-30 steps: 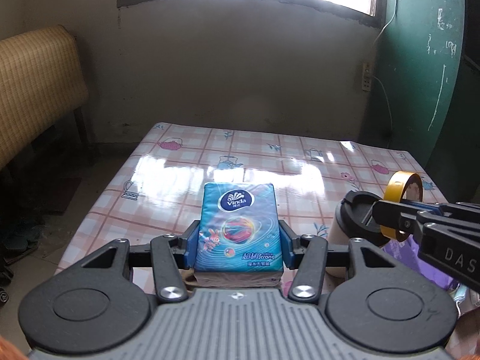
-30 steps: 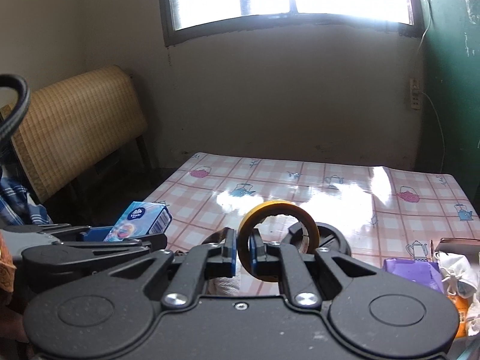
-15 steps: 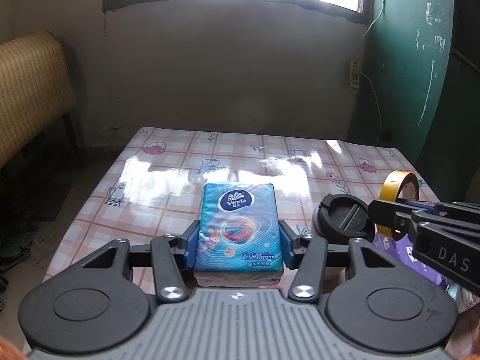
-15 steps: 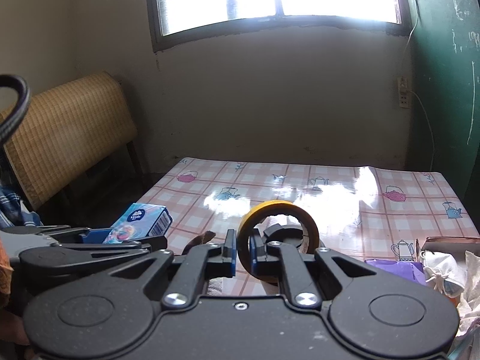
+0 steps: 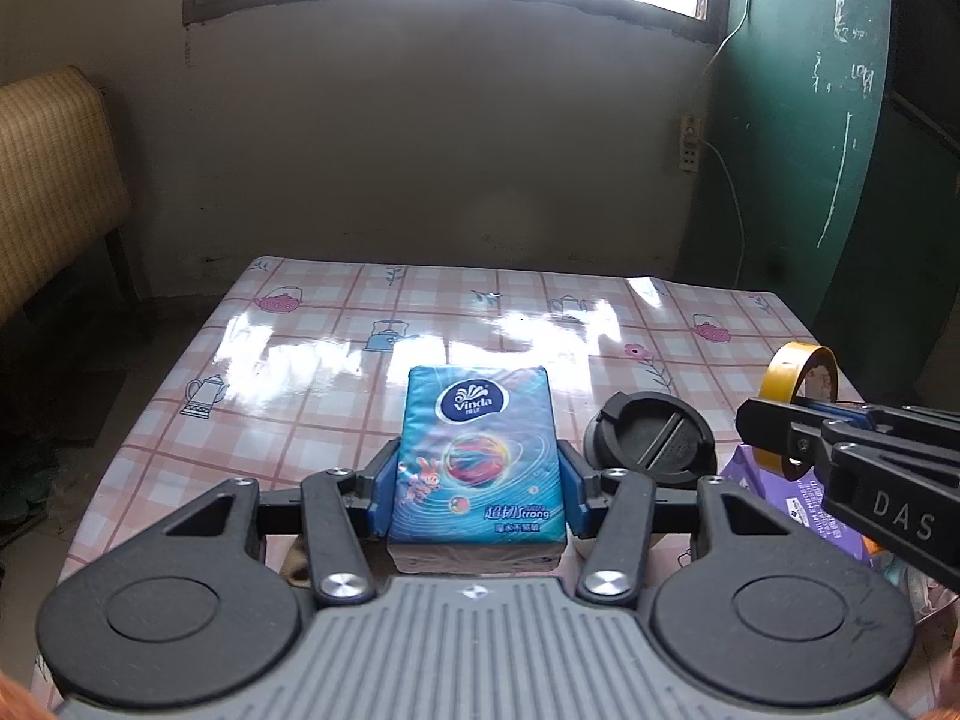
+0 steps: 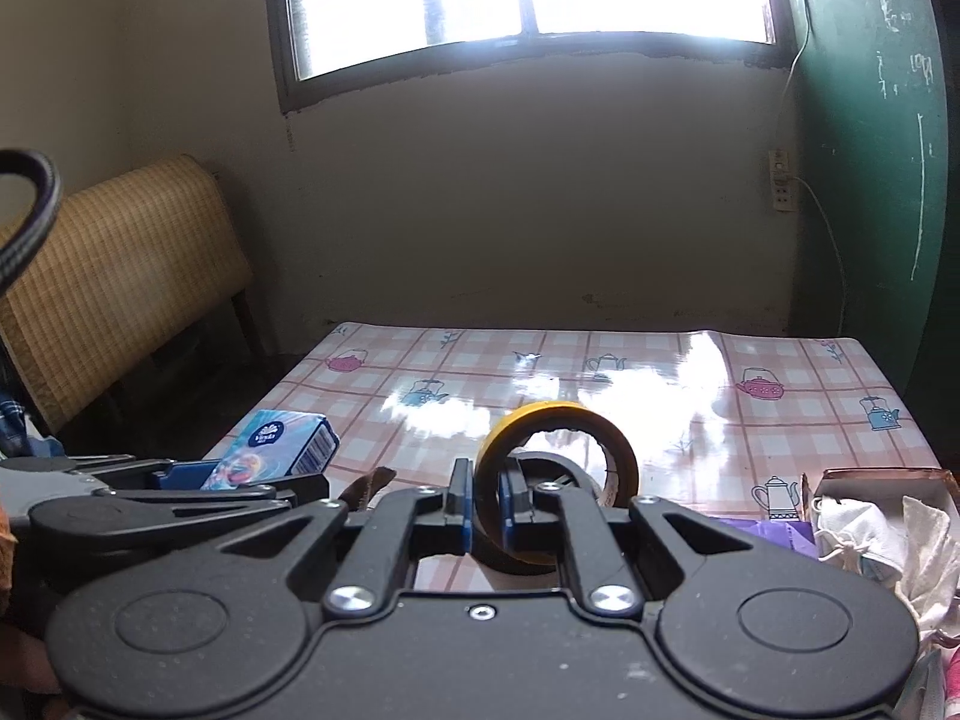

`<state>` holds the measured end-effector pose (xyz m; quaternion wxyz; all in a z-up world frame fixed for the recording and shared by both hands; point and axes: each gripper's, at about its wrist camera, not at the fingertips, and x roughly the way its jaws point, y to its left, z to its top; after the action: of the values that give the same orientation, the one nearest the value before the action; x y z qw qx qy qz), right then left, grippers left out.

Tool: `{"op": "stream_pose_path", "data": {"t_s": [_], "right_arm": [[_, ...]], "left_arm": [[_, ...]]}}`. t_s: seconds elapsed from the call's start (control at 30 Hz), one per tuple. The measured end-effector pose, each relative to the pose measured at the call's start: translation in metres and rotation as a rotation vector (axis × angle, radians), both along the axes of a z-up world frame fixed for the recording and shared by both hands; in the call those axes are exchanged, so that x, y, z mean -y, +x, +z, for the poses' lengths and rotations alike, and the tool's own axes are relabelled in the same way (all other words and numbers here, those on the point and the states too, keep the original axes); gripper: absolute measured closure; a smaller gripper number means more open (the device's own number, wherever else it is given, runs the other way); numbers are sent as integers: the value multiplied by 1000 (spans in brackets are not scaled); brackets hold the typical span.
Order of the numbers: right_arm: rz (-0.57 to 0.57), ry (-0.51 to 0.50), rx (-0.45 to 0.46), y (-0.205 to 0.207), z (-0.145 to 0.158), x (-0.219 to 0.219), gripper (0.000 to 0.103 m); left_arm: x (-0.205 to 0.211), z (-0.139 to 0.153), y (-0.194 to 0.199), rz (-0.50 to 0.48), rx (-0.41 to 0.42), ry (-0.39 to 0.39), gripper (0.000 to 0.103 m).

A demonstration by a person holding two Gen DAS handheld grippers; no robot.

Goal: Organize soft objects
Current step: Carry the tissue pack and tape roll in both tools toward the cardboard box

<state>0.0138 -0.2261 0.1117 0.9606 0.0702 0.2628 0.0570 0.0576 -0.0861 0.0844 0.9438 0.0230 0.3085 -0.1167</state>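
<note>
Left gripper [image 5: 477, 489]: blue pads pressed against both long sides of a Vinda tissue pack [image 5: 477, 462], jaws about half spread, pack gripped flat with its printed face up. It sits centre frame in the left wrist view, lifted above the table [image 5: 312, 372], which carries a glossy pink checked oilcloth with teapot prints. The same pack shows at lower left of the right wrist view [image 6: 270, 447], barcode end toward the table.

Right gripper [image 6: 486, 507]: jaws nearly together, pinching the wall of a yellow tape roll [image 6: 561, 450]. One pad inside the ring, one outside; the roll stands on edge, its hole facing the camera. In the left wrist view the roll [image 5: 795, 372] appears at the right edge, ahead of the right gripper's black fingers [image 5: 780, 426].

On the table, right of centre in the left wrist view: a round black lid [image 5: 651, 435] on a pale container; only the top is clear. Just right of it, a purple packet [image 5: 780, 492], partly hidden by the right gripper.

Lower right of the right wrist view: an open box [image 6: 882, 480] with white cloth or crumpled material [image 6: 864, 531] in it; contents hard to make out.

Background: window at top, green door at right, woven rattan furniture at left.
</note>
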Motion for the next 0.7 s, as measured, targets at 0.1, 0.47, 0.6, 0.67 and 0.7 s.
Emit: {"op": "stream_pose_path", "data": {"t_s": [0.1,0.47,0.6,0.67,0.7], "right_arm": [[-12,2,0,-1,0,6,91],[-36,5,1,-4,0,22,91],[-43,6,3,-4,1,27,91],[-51,5,4,-4,1,31,91],[-54,5,3,-5,1,32,91]], "left_arm": [[4,0,0,-10,1,0,50],[17,0,-1,-39,-3,-2,50],[21,0,0,-48,-4,-4,50],[23,1,0,-55,-4,-3,50],[25,1,0,-58,-3,-2,50]]}}
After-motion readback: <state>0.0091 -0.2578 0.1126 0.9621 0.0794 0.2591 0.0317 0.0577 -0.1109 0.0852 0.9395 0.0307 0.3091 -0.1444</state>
